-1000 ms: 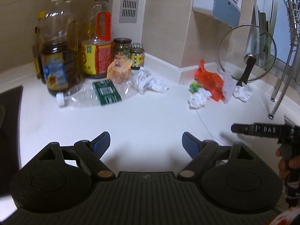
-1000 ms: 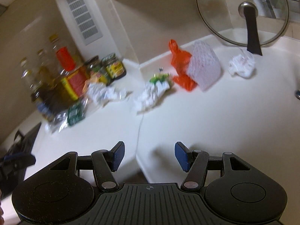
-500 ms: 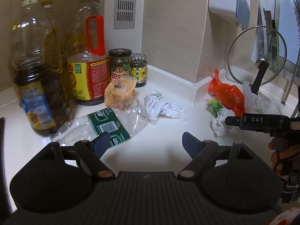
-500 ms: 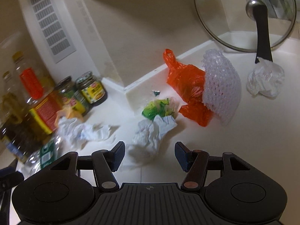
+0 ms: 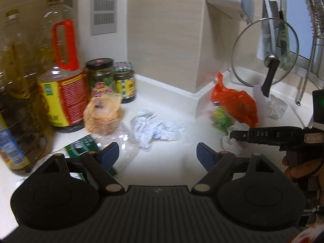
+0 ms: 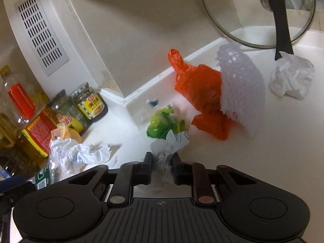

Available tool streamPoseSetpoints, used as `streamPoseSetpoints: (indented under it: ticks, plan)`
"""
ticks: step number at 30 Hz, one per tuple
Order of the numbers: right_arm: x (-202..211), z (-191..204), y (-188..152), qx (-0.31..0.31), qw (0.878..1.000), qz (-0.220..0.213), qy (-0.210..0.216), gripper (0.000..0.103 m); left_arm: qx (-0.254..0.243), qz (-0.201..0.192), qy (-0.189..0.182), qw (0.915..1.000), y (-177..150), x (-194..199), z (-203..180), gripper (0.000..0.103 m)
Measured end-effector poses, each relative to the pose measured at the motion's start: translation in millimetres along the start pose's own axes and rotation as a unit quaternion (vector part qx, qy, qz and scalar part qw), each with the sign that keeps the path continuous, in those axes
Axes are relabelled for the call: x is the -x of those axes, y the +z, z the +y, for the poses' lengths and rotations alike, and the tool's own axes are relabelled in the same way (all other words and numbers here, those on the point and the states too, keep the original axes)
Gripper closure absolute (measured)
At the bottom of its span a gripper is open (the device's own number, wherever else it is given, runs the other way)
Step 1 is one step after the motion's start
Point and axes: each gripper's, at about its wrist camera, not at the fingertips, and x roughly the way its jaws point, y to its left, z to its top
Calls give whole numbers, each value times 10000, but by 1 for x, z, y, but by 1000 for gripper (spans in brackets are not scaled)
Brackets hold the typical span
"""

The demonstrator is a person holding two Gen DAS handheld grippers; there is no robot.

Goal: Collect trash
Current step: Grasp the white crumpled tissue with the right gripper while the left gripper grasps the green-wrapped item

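Here the right gripper [image 6: 161, 163] is closing, its jaws pinching a crumpled tissue [image 6: 165, 154]; just ahead lie a green wrapper [image 6: 162, 124] and an orange bag [image 6: 202, 93]. Only the left view shows "DAS" on the right gripper's side. The left gripper [image 5: 157, 155] gapes empty, with another tissue [image 5: 154, 131] just ahead and a flattened bottle [image 5: 121, 139] at its left finger.
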Motion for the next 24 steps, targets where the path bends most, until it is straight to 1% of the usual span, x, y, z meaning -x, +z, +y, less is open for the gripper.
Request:
streamPoseSetpoints:
  ticks: [5,8,13,16,19,24]
  plan:
    - [27,-4,2,97,9997,-246,-3,88,-114,9,-296,9995,6,-15,-18,23]
    - [47,-10,4,148,9987,-471,-138,88,-180,28,-480,9987,10,-26,-32,24]
    - [74,-28,13,42,9964,-780,-340,88,-318,57,-775,9965,18,-50,-58,26]
    - [87,-43,18,-50,9947,-903,-498,88,-468,121,-875,9950,23,-69,-74,28]
    - [98,-58,21,-154,9929,-982,-661,88,-531,199,-1019,9932,29,-90,-87,29]
    - [115,-80,23,-308,9893,-1074,-934,88,-639,288,-1029,9922,38,-120,-102,29]
